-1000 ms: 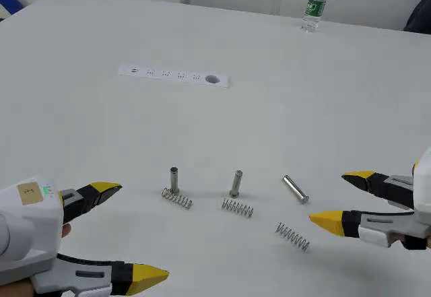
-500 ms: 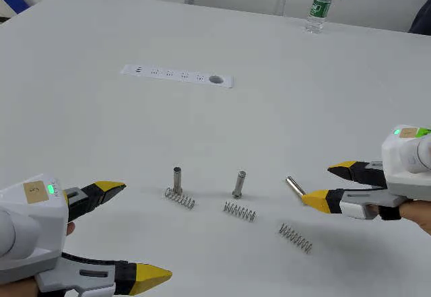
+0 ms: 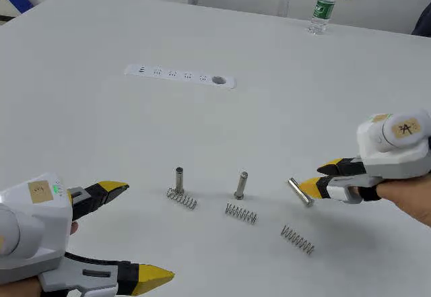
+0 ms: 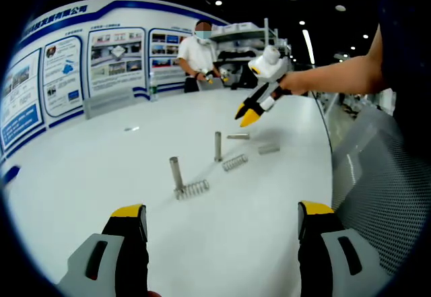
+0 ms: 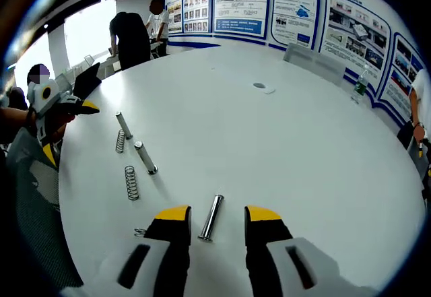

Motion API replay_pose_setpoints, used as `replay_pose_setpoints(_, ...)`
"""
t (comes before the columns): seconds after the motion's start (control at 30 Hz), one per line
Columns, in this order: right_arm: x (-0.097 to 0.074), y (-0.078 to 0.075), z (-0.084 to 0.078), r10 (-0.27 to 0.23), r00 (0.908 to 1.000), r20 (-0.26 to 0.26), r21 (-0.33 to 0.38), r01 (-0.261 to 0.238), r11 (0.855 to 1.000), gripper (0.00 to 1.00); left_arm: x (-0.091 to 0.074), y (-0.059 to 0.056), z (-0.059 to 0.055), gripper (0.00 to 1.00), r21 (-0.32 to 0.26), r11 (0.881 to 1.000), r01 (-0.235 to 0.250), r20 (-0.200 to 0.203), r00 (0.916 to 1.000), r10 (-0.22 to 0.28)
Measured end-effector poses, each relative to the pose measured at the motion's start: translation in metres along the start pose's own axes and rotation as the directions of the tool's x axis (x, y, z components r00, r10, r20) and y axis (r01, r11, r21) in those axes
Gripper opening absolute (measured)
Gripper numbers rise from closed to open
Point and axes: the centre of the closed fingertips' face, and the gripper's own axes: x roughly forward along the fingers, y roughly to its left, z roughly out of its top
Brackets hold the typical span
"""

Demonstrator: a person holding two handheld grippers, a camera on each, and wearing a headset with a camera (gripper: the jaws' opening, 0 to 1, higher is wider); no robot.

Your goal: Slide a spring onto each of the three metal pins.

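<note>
Two metal pins point(image 3: 179, 179) point(image 3: 240, 184) stand upright on the white table point(image 3: 269, 108). A third pin point(image 3: 298, 192) point(image 5: 210, 217) lies on its side to their right. One spring lies by each pin: point(image 3: 182, 199), point(image 3: 240, 213), point(image 3: 297, 239). My right gripper point(image 3: 318, 178) point(image 5: 217, 215) is open, its yellow-tipped jaws either side of the lying pin's near end without clamping it. My left gripper point(image 3: 131, 233) point(image 4: 222, 216) is open at the front left, holding nothing, pointed at the standing pins point(image 4: 176, 174) point(image 4: 217, 146).
A white power strip point(image 3: 180, 77) lies on the table beyond the pins. A water bottle point(image 3: 323, 4) stands at the far right edge. People stand in the background of the gripper views.
My right gripper has moved left and away from me to the lying pin, and its jaws now straddle the pin. The left gripper has barely moved.
</note>
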Motion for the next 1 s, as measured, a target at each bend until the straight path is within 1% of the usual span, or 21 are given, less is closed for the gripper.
replay_pose_setpoints(0.03,0.002,-0.001,-0.001,-0.005,0.9999,-0.015,-0.005,0.005,1.0,0.32,0.0,0.0,0.0,0.94,0.001,1.0,0.001,0.0,1.0,-0.001)
replay_pose_setpoints(0.1,0.004,-0.001,0.0,-0.009,0.9996,-0.028,-0.009,0.008,1.0,0.31,0.0,0.0,0.0,0.94,0.002,1.0,0.002,-0.001,1.0,-0.002)
replay_pose_setpoints(0.17,0.009,-0.004,0.0,-0.008,0.999,-0.044,-0.005,0.007,1.0,0.3,0.0,0.0,0.0,0.94,0.003,1.0,0.002,-0.002,1.0,-0.002)
replay_pose_setpoints(0.27,0.012,-0.003,-0.001,-0.002,0.9976,-0.069,0.0,0.002,1.0,0.28,-0.001,0.0,-0.001,0.94,0.003,1.0,0.002,-0.002,1.0,-0.002)
replay_pose_setpoints(0.37,0.017,-0.003,-0.002,-0.003,0.9946,-0.104,-0.002,0.003,1.0,0.26,-0.001,0.0,-0.001,0.94,0.003,1.0,0.002,-0.004,1.0,-0.002)
replay_pose_setpoints(0.5,0.022,-0.003,-0.001,-0.005,0.9912,-0.132,0.0,0.005,1.0,0.23,0.0,0.0,-0.002,0.94,0.004,1.0,0.005,-0.005,1.0,-0.005)
replay_pose_setpoints(0.63,0.028,-0.002,-0.004,-0.007,0.9838,-0.179,-0.009,0.005,1.0,0.21,0.0,-0.001,-0.002,0.94,0.006,1.0,0.007,-0.006,1.0,-0.007)
replay_pose_setpoints(0.73,0.031,0.0,-0.005,0.002,0.9797,-0.2,0.009,0.0,1.0,0.19,0.0,-0.001,-0.002,0.94,0.005,1.0,0.007,-0.006,1.0,-0.007)
replay_pose_setpoints(0.8,0.033,-0.001,-0.006,-0.005,0.9759,-0.218,0.011,0.008,1.0,0.18,0.0,-0.001,-0.003,0.93,0.003,1.0,0.007,-0.005,1.0,-0.007)
replay_pose_setpoints(1.0,0.039,-0.001,-0.011,0.001,0.9655,-0.26,0.045,0.012,0.999,0.15,0.0,-0.002,-0.005,0.93,0.001,1.0,0.006,-0.008,0.9999,-0.006)
